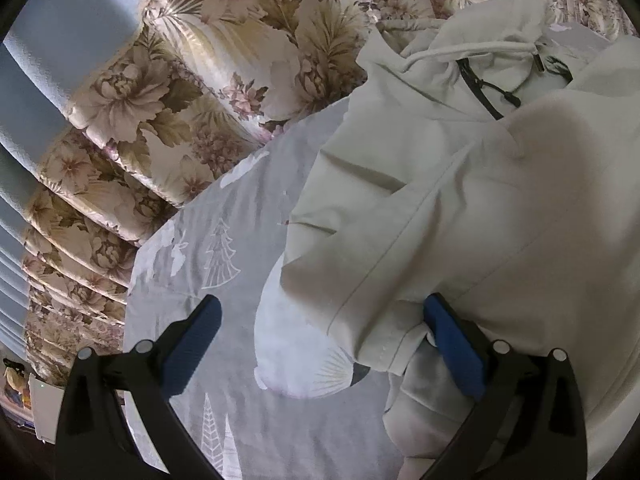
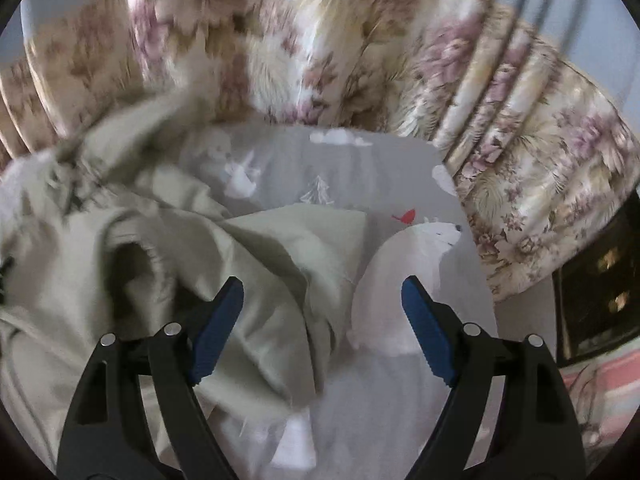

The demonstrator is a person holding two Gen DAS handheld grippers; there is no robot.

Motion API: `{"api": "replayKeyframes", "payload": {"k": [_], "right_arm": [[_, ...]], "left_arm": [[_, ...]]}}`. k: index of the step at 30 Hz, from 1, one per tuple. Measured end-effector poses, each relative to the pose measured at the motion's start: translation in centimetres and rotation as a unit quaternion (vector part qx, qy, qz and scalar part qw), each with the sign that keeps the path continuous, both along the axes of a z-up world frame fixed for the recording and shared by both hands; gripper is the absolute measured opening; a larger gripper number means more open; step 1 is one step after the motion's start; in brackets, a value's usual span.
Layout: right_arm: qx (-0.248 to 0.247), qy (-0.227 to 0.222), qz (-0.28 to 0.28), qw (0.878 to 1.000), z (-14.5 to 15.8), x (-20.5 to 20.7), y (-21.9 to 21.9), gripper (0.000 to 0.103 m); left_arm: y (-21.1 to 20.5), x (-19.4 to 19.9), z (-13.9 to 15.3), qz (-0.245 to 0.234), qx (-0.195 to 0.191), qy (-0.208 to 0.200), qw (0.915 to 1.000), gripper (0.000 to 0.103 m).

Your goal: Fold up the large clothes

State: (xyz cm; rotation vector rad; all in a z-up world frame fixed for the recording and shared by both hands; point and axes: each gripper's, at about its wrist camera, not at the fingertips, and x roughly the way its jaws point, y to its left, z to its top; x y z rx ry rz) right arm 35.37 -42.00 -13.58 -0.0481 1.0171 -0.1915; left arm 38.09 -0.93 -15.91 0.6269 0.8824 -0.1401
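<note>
A pale cream hoodie (image 1: pixel 460 208) with a white drawstring (image 1: pixel 472 50) and a black zip (image 1: pixel 480 92) lies rumpled on a grey printed bedsheet (image 1: pixel 224 208). In the left wrist view my left gripper (image 1: pixel 322 300) stands open over the sheet. A folded sleeve end (image 1: pixel 380 344) of the hoodie lies between its blue pads, against the right one. In the right wrist view, which is blurred, my right gripper (image 2: pixel 322 282) is open wide just above a fold of the hoodie (image 2: pixel 280 264), and its pads do not press on the cloth.
A floral quilted cover (image 1: pixel 192 92) rises behind the sheet, also seen as the floral cover (image 2: pixel 520 168) at the right. A dark cabinet (image 2: pixel 600 300) stands at the far right, with a pink striped cloth (image 2: pixel 600 396) below it. A polar bear print (image 2: pixel 408 280) marks bare sheet.
</note>
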Motion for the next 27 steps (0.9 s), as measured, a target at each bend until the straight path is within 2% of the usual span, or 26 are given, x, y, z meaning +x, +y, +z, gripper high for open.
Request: {"api": "replayKeyframes", "payload": {"k": [1, 2, 3, 4, 5, 6, 8, 9, 10, 11, 13, 15, 16, 17, 19, 22, 25, 27], "right_arm": [[-0.001, 0.007, 0.008, 1.0, -0.7, 0.5, 0.3, 0.078], [-0.014, 0.009, 0.016, 1.0, -1.1, 0.9, 0.7, 0.06], [-0.054, 0.009, 0.023, 0.998, -1.4, 1.2, 1.5, 0.044], [-0.079, 0.005, 0.018, 0.997, -1.5, 1.2, 1.7, 0.012], [-0.095, -0.005, 0.0, 0.995, -1.3, 1.0, 1.1, 0.011], [-0.088, -0.017, -0.022, 0.996, -0.9, 0.6, 0.0, 0.011], [-0.009, -0.041, -0.109, 0.993, -0.6, -1.7, -5.2, 0.011], [0.012, -0.052, -0.174, 0.983, -0.7, -3.5, -8.7, 0.011], [0.005, -0.055, -0.216, 0.975, -0.9, -4.9, -10.9, 0.009], [0.022, -0.057, -0.249, 0.967, -1.2, -6.6, -13.5, 0.014], [0.106, -0.073, -0.251, 0.959, -1.3, -9.4, -16.3, 0.014], [0.089, -0.078, -0.221, 0.968, -0.3, -10.0, -15.4, 0.026], [0.065, -0.08, -0.18, 0.978, 0.5, -9.6, -13.7, 0.05], [0.051, -0.082, -0.14, 0.985, 1.1, -8.8, -11.8, 0.067], [0.027, -0.072, -0.063, 0.995, 1.8, -6.5, -7.9, 0.068], [-0.025, -0.046, 0.027, 0.998, 1.4, -2.8, -2.6, 0.071], [-0.126, -0.005, 0.103, 0.987, -0.5, 0.2, 2.0, 0.08], [-0.158, 0.03, 0.133, 0.978, -2.4, 1.3, 3.5, 0.078]], "left_arm": [[0.0, 0.0, 0.1, 0.0, 0.001, -0.002, 1.0, 0.102], [0.0, -0.1, 0.1, 0.0, 0.002, -0.004, 1.0, 0.102], [-0.1, -0.1, 0.1, 0.0, 0.003, -0.004, 1.0, 0.102], [-0.1, -0.1, 0.0, 0.001, 0.003, -0.003, 1.0, 0.102], [-0.1, -0.1, 0.1, 0.001, 0.002, -0.004, 1.0, 0.102], [0.0, -0.1, 0.1, 0.002, 0.002, -0.004, 1.0, 0.102], [-0.1, -0.2, 0.1, 0.002, 0.002, -0.007, 1.0, 0.102], [0.0, -0.3, 0.0, 0.002, 0.001, -0.007, 1.0, 0.102], [0.0, -0.3, 0.0, 0.002, 0.001, -0.007, 1.0, 0.102], [0.0, -0.2, 0.1, 0.002, 0.0, -0.006, 1.0, 0.102], [-0.1, -0.1, 0.1, 0.001, -0.001, -0.002, 1.0, 0.102], [-0.3, 0.1, 0.4, 0.002, -0.003, -0.004, 1.0, 0.102], [-0.4, 0.2, 0.6, 0.003, -0.003, -0.006, 1.0, 0.102], [-0.4, 0.3, 0.9, 0.004, -0.006, -0.008, 0.9999, 0.102], [-0.3, 0.5, 1.6, 0.009, -0.015, -0.01, 0.9998, 0.102], [0.3, 0.2, 3.0, 0.015, -0.029, -0.013, 0.9994, 0.102], [0.9, -0.3, 3.7, 0.013, -0.021, -0.022, 0.9995, 0.102], [1.3, -0.5, 4.1, 0.016, -0.01, -0.029, 0.9994, 0.102]]}}
